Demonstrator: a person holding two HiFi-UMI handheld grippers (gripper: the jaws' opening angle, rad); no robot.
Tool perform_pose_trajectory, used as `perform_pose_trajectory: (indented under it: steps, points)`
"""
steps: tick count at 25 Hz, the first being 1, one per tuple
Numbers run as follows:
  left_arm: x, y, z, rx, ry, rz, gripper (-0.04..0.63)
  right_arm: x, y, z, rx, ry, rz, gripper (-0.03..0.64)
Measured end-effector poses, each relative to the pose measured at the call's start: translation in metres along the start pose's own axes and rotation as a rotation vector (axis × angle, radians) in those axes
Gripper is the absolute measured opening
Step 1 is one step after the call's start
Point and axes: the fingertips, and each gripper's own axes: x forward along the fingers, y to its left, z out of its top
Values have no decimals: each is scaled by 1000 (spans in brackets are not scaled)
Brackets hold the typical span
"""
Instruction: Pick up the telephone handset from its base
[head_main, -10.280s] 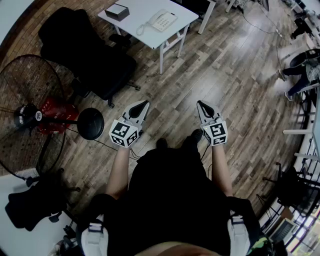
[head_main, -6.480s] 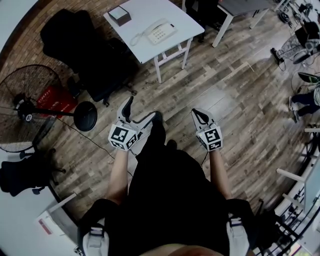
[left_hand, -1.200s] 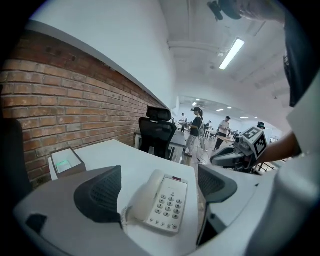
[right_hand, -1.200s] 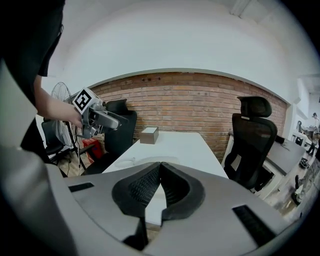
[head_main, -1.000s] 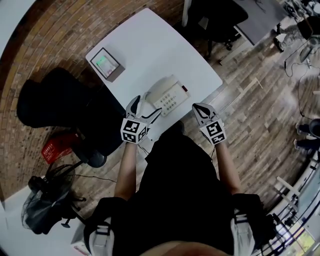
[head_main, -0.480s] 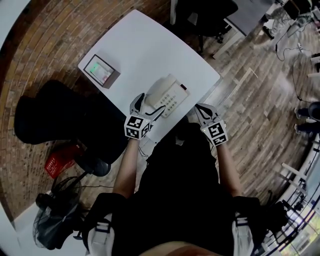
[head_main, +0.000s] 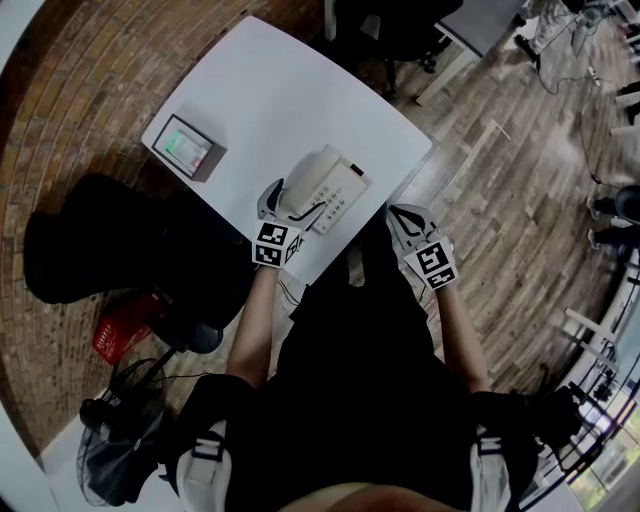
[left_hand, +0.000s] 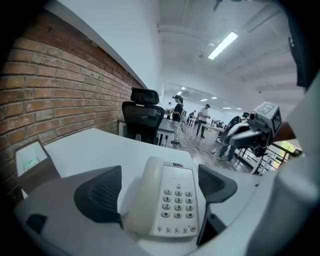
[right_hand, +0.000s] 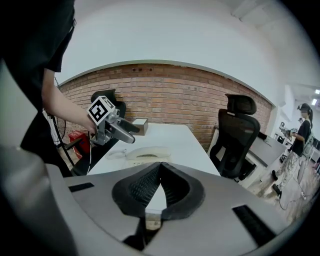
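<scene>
Left gripper (left_hand: 159, 192) was held spread at handset (left_hand: 142, 200) near end; right gripper (right_hand: 159, 172) clenched, empty. If pinched off-centre, base (left_hand: 179, 202) could be dragged.

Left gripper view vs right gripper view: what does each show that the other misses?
Left only: the keypad of the telephone, framed by the left gripper's open jaws. Right only: the right gripper's jaws close up, together on nothing, and a red crate on the floor. Both: the handset resting on the telephone, the white table, the brick wall, a black chair.
</scene>
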Motion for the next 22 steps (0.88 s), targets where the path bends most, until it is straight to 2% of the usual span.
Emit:
perform_pose_trajectory:
  steps: [8,22]
  points:
    - [38,11,-33,31,110,-8,469,-6,-6,-19,19,41,-5,-2]
    - [81,22,-56,77,219,-57,468,-13,-19,-41,42,88,-14,-2]
